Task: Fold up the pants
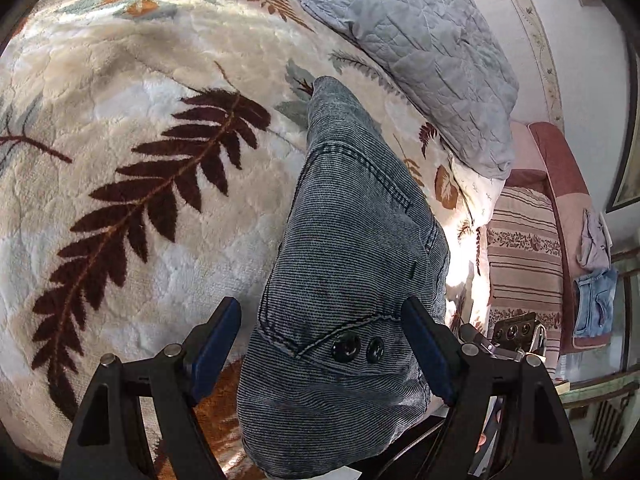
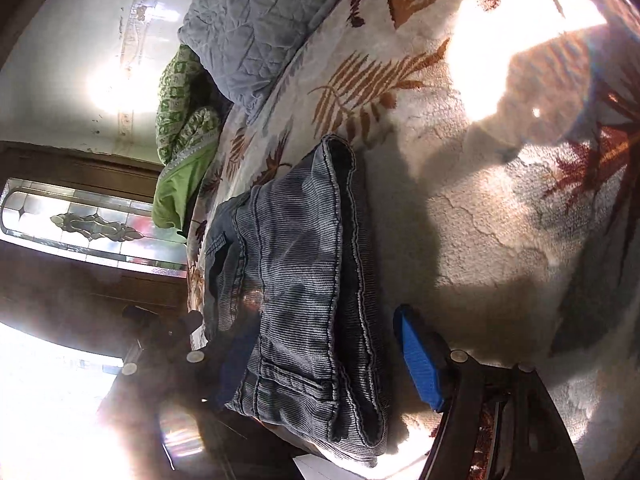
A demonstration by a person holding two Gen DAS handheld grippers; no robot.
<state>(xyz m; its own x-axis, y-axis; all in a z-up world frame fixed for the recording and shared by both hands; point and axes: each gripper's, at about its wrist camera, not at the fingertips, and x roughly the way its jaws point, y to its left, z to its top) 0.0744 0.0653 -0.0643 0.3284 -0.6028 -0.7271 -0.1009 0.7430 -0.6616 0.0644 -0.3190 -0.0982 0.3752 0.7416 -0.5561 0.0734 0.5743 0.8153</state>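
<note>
The pants (image 1: 352,240) are blue-grey corduroy, folded into a narrow bundle on the fleece blanket near the bed's edge. Two black buttons (image 1: 358,349) show on the near end. My left gripper (image 1: 322,344) is open, its blue-padded fingers either side of the near end, gripping nothing. In the right wrist view the pants (image 2: 296,276) lie as a thick folded stack. My right gripper (image 2: 324,360) is open around the stack's near end; its right pad (image 2: 418,364) is clear to see, the left finger is dim in glare. The right gripper also shows in the left wrist view (image 1: 516,332).
A cream blanket (image 1: 160,160) with brown leaf prints covers the bed. A grey quilted pillow (image 1: 420,48) lies at the far side, also in the right wrist view (image 2: 248,28). A green cloth (image 2: 180,128) hangs off the bed. A striped sofa (image 1: 524,260) with clothes stands beyond.
</note>
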